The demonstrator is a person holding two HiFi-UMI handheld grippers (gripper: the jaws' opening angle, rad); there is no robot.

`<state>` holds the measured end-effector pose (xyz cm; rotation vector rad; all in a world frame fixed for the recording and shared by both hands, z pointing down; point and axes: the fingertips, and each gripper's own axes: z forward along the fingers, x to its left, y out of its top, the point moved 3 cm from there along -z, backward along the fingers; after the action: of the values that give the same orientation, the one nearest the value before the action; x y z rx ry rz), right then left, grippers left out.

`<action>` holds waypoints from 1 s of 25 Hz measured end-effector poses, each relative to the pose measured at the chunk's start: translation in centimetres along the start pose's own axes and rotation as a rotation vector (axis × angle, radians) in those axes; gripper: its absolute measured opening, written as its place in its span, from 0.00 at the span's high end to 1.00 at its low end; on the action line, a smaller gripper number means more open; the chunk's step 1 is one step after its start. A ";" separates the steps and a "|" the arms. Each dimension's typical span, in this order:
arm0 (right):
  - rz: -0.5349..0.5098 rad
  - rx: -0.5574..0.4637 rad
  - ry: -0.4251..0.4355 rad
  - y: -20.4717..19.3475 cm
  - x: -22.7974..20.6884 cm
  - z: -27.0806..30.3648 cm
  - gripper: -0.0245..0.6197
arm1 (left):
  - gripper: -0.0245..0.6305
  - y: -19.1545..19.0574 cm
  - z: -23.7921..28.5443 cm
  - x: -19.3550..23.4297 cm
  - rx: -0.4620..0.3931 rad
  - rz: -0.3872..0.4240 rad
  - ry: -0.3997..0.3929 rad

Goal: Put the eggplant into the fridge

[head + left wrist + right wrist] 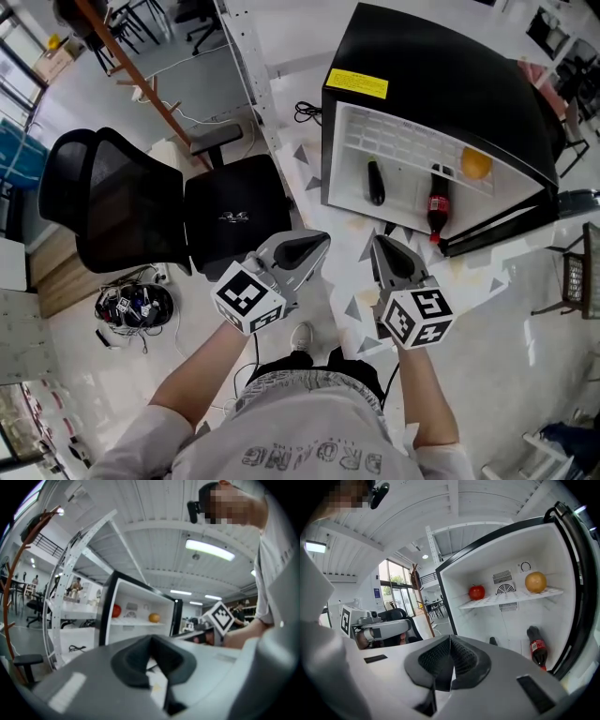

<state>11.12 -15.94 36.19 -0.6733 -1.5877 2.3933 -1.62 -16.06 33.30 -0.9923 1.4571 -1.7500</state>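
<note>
One eggplant [375, 183] inside fridge [422, 56]; right tongs [378, 241] together, empty.

The fridge [441, 84] stands on the table [300, 164] at the far right, its open front facing the near side. On the fridge floor lies the eggplant [375, 183], with a bottle [438, 208] to its right, near the door side. On the shelf [511, 597] above them, a round fruit [476, 592] sits at the left and an orange [535, 581] at the right. A cable [307, 112] lies on the table left of the fridge. An office chair [159, 202] stands left of the table. Just near of the open front, the left gripper [314, 246] and right gripper [380, 246] are side by side, apart.
</note>
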 end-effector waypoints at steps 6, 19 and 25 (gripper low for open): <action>0.001 -0.020 0.009 0.5 1.0 -1.5 0.95 | 0.95 1.4 -0.8 -0.5 -0.015 0.013 -0.010; 0.013 -0.073 0.014 0.4 1.9 -4.3 0.96 | 0.95 1.4 -2.2 -1.8 -0.018 0.008 -0.011; 0.006 -0.074 0.006 0.3 2.2 -4.9 0.96 | 0.95 0.7 -2.3 -2.4 -0.005 -0.001 -0.019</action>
<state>11.50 -11.10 33.74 -0.6991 -1.6817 2.3446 -2.42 -13.02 32.01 -1.0103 1.4503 -1.7338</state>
